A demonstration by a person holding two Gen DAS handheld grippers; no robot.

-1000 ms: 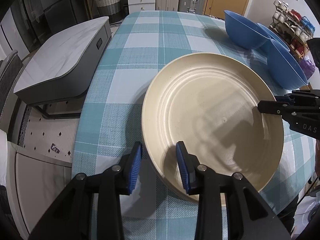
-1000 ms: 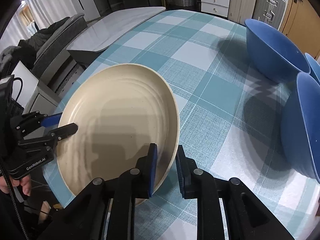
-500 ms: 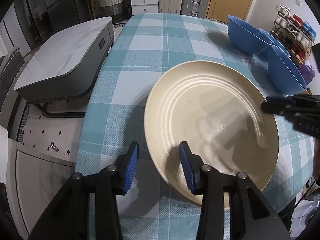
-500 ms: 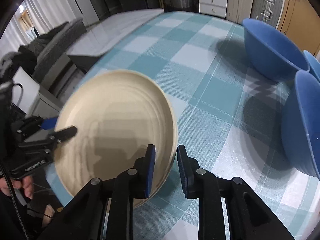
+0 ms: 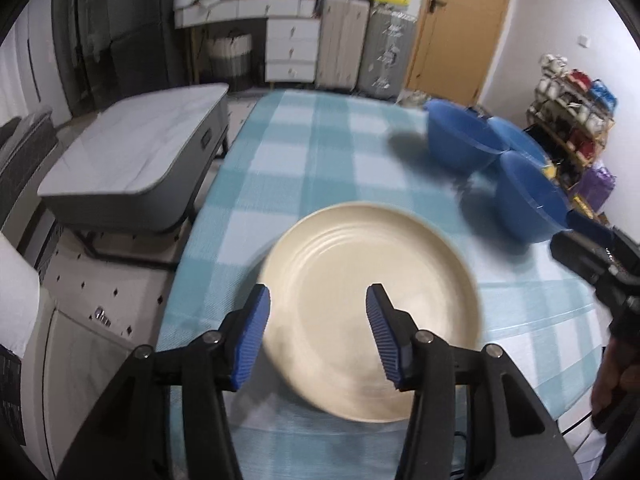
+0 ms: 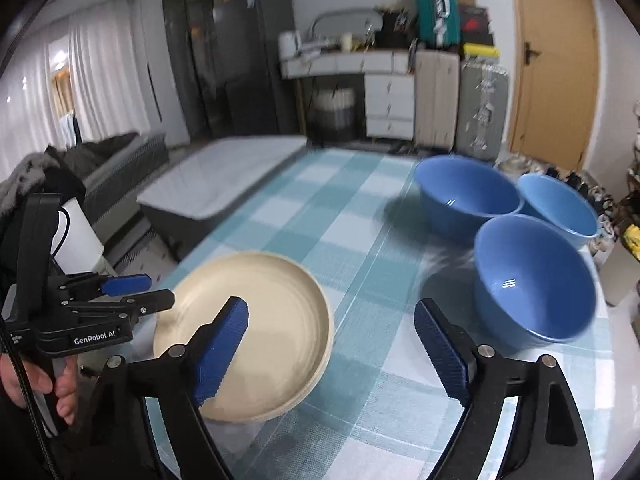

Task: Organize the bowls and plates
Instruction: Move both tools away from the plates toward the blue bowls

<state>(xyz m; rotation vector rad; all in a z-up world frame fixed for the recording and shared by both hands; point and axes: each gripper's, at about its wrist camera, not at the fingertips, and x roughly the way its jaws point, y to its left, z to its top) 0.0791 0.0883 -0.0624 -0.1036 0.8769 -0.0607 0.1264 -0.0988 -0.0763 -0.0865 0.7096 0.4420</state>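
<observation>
A cream plate (image 5: 372, 300) lies flat on the teal checked table (image 5: 320, 152), near its front left edge. My left gripper (image 5: 318, 332) hovers above the plate's near rim, its jaws opening, nothing pressed between the blue pads. In the right wrist view the plate (image 6: 272, 312) lies left of my right gripper (image 6: 332, 344), whose jaws are opening wide and hold nothing. Three blue bowls (image 6: 468, 196) (image 6: 560, 208) (image 6: 532, 276) stand close together at the right. Each gripper shows in the other's view: the left gripper (image 6: 156, 290) at the plate's left rim, the right gripper (image 5: 564, 232) beside the nearest bowl (image 5: 528, 204).
A grey low table (image 5: 132, 160) stands left of the table edge, over tiled floor. White drawers (image 5: 290, 48), suitcases (image 5: 384, 52) and a wooden door (image 5: 460, 28) line the back wall. A cluttered rack (image 5: 572, 120) stands at the right. A person's hand (image 6: 36, 384) grips the left handle.
Both grippers let go of the plate's rim, opened and rose back from it. The right one opened much wider. The plate now lies flat on the table.
</observation>
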